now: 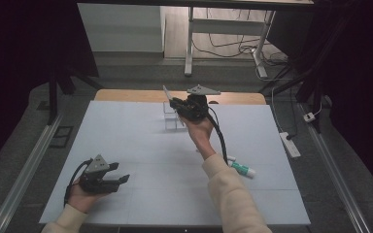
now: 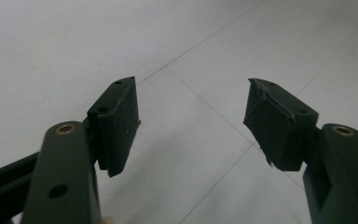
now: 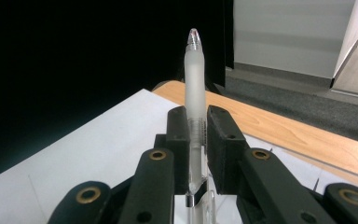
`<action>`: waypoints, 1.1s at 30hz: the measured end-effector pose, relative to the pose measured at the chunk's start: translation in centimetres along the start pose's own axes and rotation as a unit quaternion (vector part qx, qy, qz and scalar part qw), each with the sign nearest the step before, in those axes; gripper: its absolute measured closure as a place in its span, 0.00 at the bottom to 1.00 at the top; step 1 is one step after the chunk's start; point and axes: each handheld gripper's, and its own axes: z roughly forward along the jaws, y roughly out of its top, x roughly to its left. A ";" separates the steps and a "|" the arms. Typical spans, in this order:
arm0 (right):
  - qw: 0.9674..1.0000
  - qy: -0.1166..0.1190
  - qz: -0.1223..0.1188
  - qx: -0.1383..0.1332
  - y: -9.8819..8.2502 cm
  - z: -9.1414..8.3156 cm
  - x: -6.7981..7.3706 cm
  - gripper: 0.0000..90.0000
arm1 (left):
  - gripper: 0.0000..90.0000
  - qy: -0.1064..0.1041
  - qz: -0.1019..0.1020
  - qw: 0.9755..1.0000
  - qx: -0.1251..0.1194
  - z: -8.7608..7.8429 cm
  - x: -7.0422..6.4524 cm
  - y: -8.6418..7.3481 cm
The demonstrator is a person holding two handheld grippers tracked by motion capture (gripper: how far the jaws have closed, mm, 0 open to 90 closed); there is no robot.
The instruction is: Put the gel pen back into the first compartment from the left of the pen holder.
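Frosted plastic pen (image 3: 194,93) clamped mid-barrel in right gripper (image 3: 197,140), above a clear holder (image 1: 173,117) at the table's (image 1: 126,145) far side.
Light, stiff, slick barrel; grip centrally. Left gripper (image 2: 191,116) wide, empty.

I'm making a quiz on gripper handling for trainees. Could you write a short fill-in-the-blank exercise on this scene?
1. The right gripper is shut on a frosted translucent ____.
2. The left gripper has its jaws ____, with nothing between them.
3. The clear plastic holder stands on the ____ table top.
4. The small green-and-white tube lies beside the person's ____ forearm.

Missing words: pen; open; white; right
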 end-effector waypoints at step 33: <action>1.000 -0.019 -0.009 -0.016 2.1 3.7 -1.0 0.88 | 0.39 -0.001 0.000 1.000 -0.004 -0.1 0.1 0.0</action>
